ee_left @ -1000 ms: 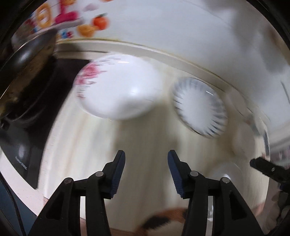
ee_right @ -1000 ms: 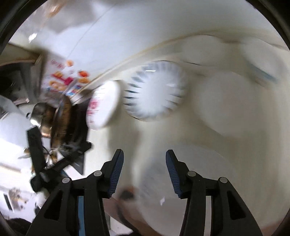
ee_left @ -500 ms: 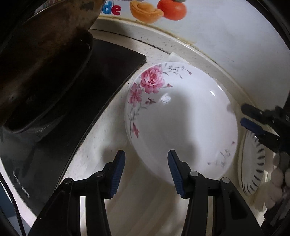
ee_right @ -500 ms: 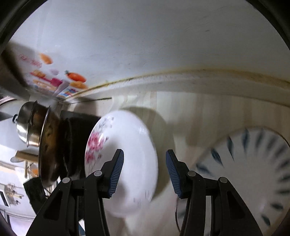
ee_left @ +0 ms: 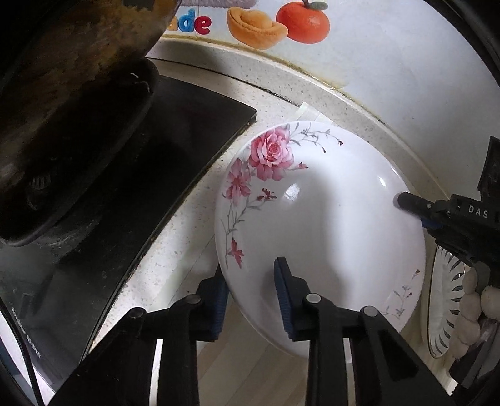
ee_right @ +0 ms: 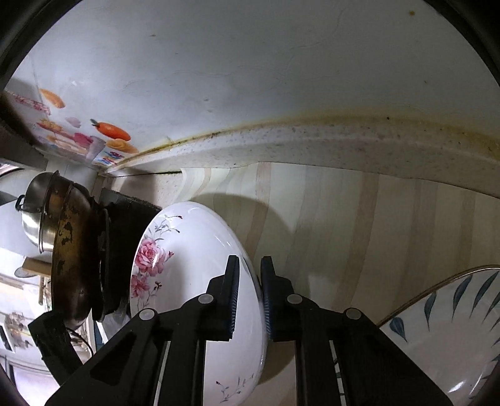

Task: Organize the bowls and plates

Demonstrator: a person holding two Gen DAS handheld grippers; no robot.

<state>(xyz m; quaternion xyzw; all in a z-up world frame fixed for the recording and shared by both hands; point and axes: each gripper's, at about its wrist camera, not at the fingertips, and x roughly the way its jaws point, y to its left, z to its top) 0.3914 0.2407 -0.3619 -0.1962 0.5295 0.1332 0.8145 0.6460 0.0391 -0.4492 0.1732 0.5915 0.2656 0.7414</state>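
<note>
A large white plate with pink roses point(ee_left: 322, 225) lies on the counter beside the stove; it also shows in the right wrist view point(ee_right: 193, 268). My left gripper point(ee_left: 250, 293) straddles its near-left rim, one finger under and one over, jaws still apart. My right gripper point(ee_right: 250, 296) is nearly closed over the plate's opposite rim, and shows at the right of the left wrist view point(ee_left: 412, 209). A white plate with blue leaf strokes point(ee_right: 453, 337) lies to the right, also seen in the left wrist view point(ee_left: 443, 299).
A black stove top point(ee_left: 162, 175) with a dark wok point(ee_left: 72, 103) lies left of the rose plate. A steel pot point(ee_right: 37, 212) stands behind the wok. The wall point(ee_right: 250, 78) with fruit stickers point(ee_left: 281, 25) runs along the counter's back edge.
Both grippers have moved in onto the rose plate's rims. The right jaws have narrowed around its edge; the left jaws now straddle the near rim.
</note>
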